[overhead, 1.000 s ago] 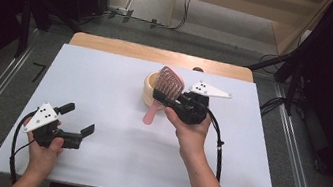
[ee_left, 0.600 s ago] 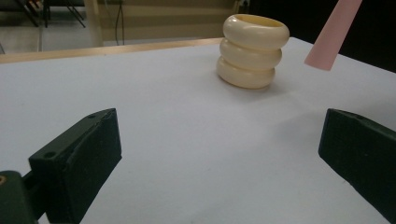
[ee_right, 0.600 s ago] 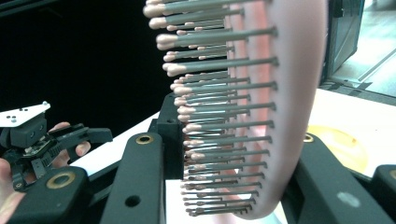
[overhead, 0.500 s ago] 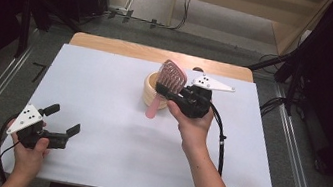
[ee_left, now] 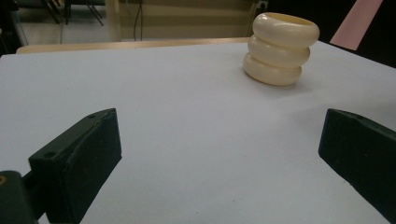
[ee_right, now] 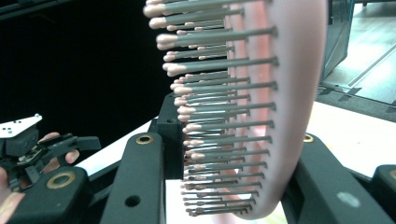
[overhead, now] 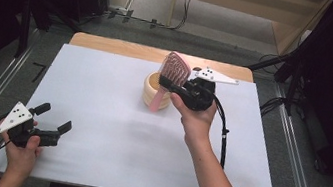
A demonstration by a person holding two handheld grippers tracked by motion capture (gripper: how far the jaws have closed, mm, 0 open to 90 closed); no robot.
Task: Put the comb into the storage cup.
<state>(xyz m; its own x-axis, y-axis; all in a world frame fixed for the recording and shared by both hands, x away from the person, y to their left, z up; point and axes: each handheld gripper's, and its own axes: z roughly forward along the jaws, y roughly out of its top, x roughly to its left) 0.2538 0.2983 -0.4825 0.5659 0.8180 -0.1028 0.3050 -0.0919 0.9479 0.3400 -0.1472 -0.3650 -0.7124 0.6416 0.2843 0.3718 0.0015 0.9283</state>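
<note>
Up close, grey pink-tipped bristles of hairbrush [ee_right: 261, 116] between right gripper [ee_right: 224, 177] jaws.

Left hand-held gripper [overhead: 51, 121] drawn back toward near-left table corner, farther from cream holder [overhead: 157, 92].

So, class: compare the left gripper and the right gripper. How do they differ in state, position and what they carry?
The left gripper has its jaws spread wide with nothing between them; the right gripper is clamped on a pink hairbrush.
The left gripper sits near the table's front left corner; the right gripper is beside the cream holder, holding the brush handle-down over it.
Both are black, hand-held and carry a pale three-cornered plate.
</note>
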